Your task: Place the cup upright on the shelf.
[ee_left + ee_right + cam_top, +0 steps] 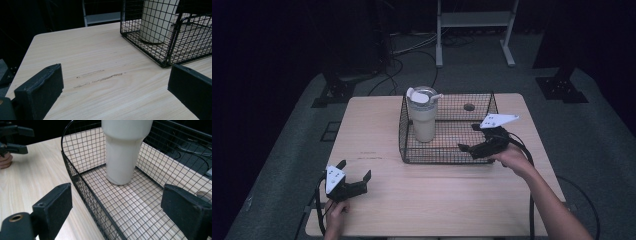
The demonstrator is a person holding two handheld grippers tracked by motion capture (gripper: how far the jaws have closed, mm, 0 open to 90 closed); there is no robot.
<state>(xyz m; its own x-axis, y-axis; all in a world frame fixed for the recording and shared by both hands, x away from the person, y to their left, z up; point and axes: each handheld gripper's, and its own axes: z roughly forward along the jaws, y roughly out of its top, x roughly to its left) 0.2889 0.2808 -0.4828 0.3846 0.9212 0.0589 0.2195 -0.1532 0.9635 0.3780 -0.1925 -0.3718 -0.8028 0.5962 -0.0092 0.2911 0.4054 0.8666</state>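
A black wire basket (437, 150) stands on the far middle of the wooden table (437, 200). A cream tumbler (423, 117) with a white lid stands upright in the basket's left end. My right gripper (467, 137) is open at the basket's front right; in the right gripper view (120, 210) one jaw is outside the basket's wall (75, 177), the other over its floor, facing the tumbler (123, 152). My left gripper (355, 169) rests open near the front left, nothing between its jaws (115, 87), aimed towards the basket (172, 57) and tumbler (155, 22).
A round hole (469, 106) in the tabletop shows through the basket's back right. Beyond the table are a white frame's legs (439, 45), black stand bases (562, 87) and cables on the dark floor. Bare tabletop lies between the two grippers.
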